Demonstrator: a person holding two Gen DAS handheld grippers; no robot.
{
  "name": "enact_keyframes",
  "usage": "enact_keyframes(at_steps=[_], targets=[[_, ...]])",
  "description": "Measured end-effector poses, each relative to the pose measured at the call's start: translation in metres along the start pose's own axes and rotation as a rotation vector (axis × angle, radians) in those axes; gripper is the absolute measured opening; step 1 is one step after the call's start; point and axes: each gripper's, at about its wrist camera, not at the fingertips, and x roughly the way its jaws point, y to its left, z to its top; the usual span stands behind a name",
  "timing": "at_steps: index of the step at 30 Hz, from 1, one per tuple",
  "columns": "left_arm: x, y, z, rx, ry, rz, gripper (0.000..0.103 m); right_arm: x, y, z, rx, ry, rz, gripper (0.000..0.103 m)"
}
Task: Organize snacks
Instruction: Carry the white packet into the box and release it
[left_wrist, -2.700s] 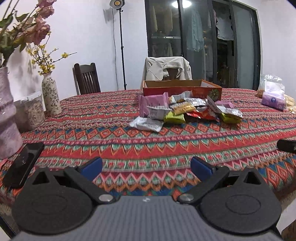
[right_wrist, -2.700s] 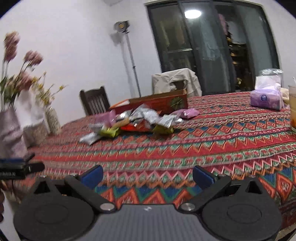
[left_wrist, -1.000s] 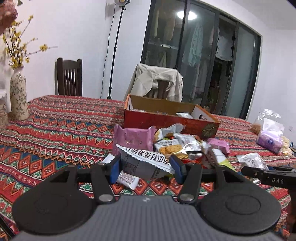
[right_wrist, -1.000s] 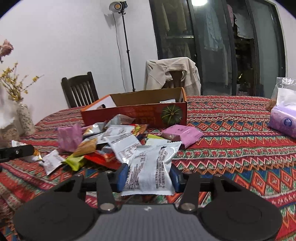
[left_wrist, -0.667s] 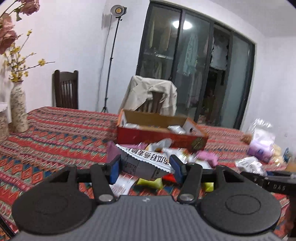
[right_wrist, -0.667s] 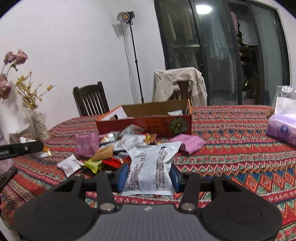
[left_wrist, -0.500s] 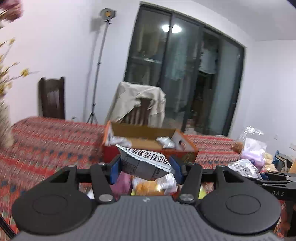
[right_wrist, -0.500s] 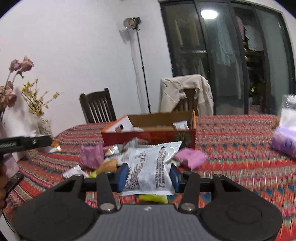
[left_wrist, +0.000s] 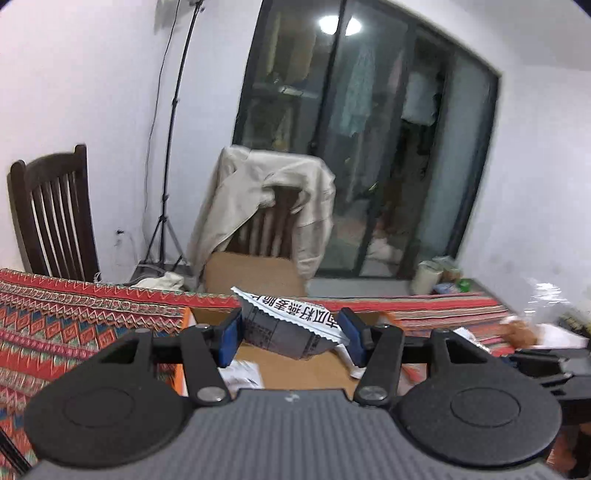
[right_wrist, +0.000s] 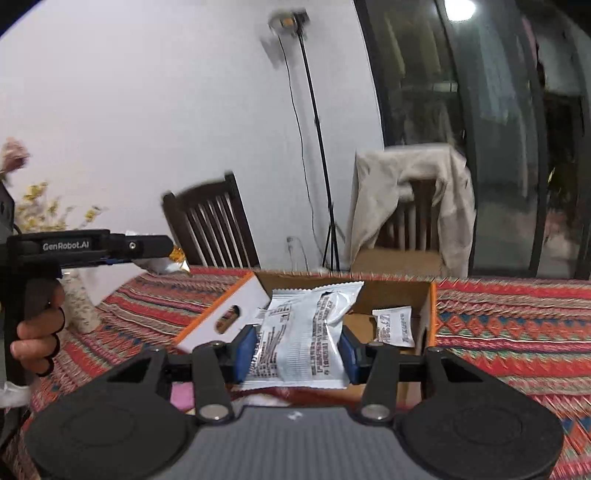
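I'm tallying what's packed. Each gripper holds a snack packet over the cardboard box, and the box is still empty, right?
Not empty. The right wrist view shows a small white packet already inside the cardboard box. Left gripper and right gripper each hold a packet.

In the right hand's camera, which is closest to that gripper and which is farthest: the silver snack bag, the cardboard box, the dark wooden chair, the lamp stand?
1. Silver snack bag: squeezed between the right gripper fingers.
2. Cardboard box: just beyond, open on the table.
3. Dark wooden chair: behind the table, to the left.
4. Lamp stand: by the back wall, behind the chair.
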Motion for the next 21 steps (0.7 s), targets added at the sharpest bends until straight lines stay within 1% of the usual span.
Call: enact_keyframes(at_steps=[3, 5, 8, 10, 11, 12, 13, 14, 15, 17, 19, 21], targets=[[0.067, 0.017, 0.009, -0.018, 0.099, 0.011, 0.056, 0.064, -0.023, 0.028, 0.03, 0.094, -0.008, 0.046], [0.105, 0.024, 0.006, -0.003, 0.136, 0.046, 0.056, 0.113, -0.04, 0.043, 0.067, 0.171, -0.018, 0.046], [0.159, 0.032, -0.004, 0.055, 0.213, 0.093, 0.057, 0.176, -0.051, 0.048, 0.106, 0.268, -0.04, 0.046], [0.183, 0.04, -0.011, 0.039, 0.257, 0.132, 0.057, 0.216, -0.054, 0.047, 0.111, 0.336, -0.069, 0.046], [0.19, 0.043, -0.012, 0.031, 0.269, 0.133, 0.057, 0.233, -0.055, 0.045, 0.106, 0.37, -0.09, 0.046], [0.196, 0.046, -0.013, 0.014, 0.278, 0.128, 0.059, 0.244, -0.054, 0.041, 0.097, 0.39, -0.112, 0.046], [0.2, 0.051, -0.013, -0.009, 0.289, 0.122, 0.065, 0.255, -0.054, 0.038, 0.084, 0.41, -0.144, 0.047], [0.203, 0.053, -0.013, -0.026, 0.296, 0.12, 0.078, 0.262, -0.055, 0.037, 0.073, 0.42, -0.173, 0.047], [0.203, 0.055, -0.013, -0.037, 0.285, 0.121, 0.083, 0.264, -0.057, 0.035, 0.072, 0.424, -0.192, 0.049], [0.196, 0.054, -0.012, -0.019, 0.269, 0.12, 0.086, 0.269, -0.061, 0.034, 0.087, 0.435, -0.217, 0.049], [0.186, 0.056, -0.01, -0.006, 0.253, 0.133, 0.088, 0.265, -0.061, 0.031, 0.074, 0.437, -0.218, 0.056], [0.17, 0.056, -0.006, -0.008, 0.241, 0.144, 0.089, 0.256, -0.055, 0.033, 0.047, 0.429, -0.225, 0.059]])
